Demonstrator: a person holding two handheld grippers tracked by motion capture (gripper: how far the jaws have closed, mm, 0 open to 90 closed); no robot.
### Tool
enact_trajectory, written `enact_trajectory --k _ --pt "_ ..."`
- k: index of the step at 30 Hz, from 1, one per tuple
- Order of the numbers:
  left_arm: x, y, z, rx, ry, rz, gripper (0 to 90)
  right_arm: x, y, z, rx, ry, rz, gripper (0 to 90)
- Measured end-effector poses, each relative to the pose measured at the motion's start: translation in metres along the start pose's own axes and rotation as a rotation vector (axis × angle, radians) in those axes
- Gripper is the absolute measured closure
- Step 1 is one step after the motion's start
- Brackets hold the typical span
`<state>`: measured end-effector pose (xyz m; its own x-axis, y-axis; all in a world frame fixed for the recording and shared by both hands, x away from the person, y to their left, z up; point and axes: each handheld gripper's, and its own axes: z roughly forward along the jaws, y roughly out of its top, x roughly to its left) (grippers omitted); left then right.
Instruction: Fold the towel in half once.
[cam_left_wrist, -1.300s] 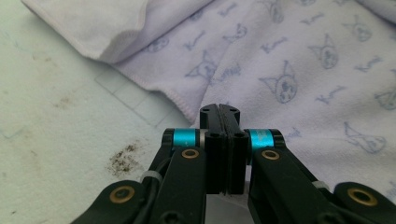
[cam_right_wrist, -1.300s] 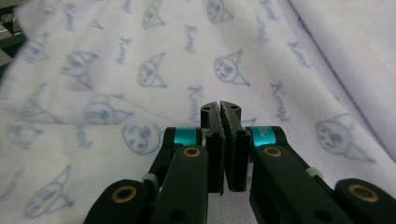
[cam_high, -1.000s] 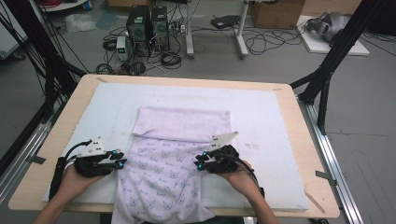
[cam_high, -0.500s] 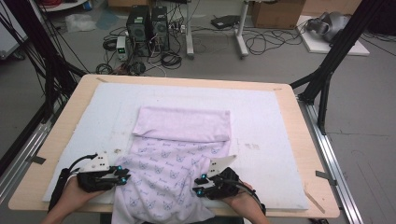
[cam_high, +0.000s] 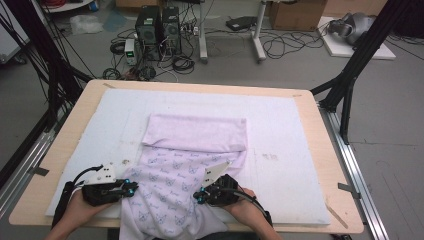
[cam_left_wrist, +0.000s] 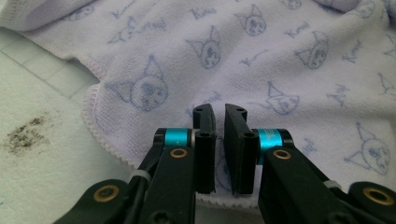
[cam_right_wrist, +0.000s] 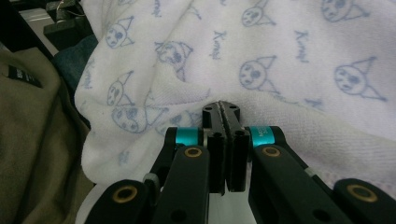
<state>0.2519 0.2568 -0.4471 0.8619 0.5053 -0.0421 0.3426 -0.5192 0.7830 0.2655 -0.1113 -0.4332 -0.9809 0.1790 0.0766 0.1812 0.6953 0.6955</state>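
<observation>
A lilac towel (cam_high: 192, 132) printed with blue cat faces lies on the white mat, its far part folded over and its near end hanging off the table's front edge. My left gripper (cam_high: 134, 187) is at the towel's left hem. In the left gripper view its jaws (cam_left_wrist: 219, 112) have just been closing, and only a narrow slit remains, with the hem (cam_left_wrist: 95, 121) between them. My right gripper (cam_high: 198, 195) sits on the towel's near right part. Its jaws (cam_right_wrist: 222, 108) have just closed tight on a raised fold of the towel (cam_right_wrist: 280, 51).
The white mat (cam_high: 285, 130) covers most of the wooden table (cam_high: 322, 150). A dark smudge (cam_left_wrist: 25, 135) marks the mat left of the hem. The person's olive clothing (cam_right_wrist: 32, 149) is just past the table's front edge. Computers and cables (cam_high: 160, 30) stand on the floor beyond.
My right gripper has moved nearer the front edge and inward onto the towel, and it now pinches a fold. My left gripper shifted slightly nearer, at the left hem.
</observation>
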Motion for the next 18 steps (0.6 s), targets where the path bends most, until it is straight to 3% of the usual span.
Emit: enact_trajectory --k 5,7,9,12,16,18 --pt "0.001 0.000 0.000 -0.001 -0.003 -0.004 78.0 0.000 -0.006 -0.015 -0.051 -0.026 0.000 86.9" --pt "0.001 0.000 0.001 -0.002 -0.001 -0.007 77.0 -0.001 -0.009 -0.018 -0.056 -0.033 0.007 80.7" --pt "0.001 0.001 0.001 0.000 -0.003 -0.003 76.4 -0.002 -0.009 -0.014 -0.049 -0.027 0.019 74.0" --pt "0.001 0.001 0.001 -0.001 -0.002 -0.005 75.3 0.001 -0.005 -0.001 -0.024 -0.034 -0.007 69.7" --pt "0.001 0.000 0.001 -0.004 0.000 -0.008 74.8 0.002 -0.003 0.005 -0.011 -0.055 -0.042 83.1" --pt "0.001 0.000 0.001 -0.004 -0.001 -0.006 74.9 0.002 -0.006 0.000 -0.011 -0.046 -0.026 87.1"
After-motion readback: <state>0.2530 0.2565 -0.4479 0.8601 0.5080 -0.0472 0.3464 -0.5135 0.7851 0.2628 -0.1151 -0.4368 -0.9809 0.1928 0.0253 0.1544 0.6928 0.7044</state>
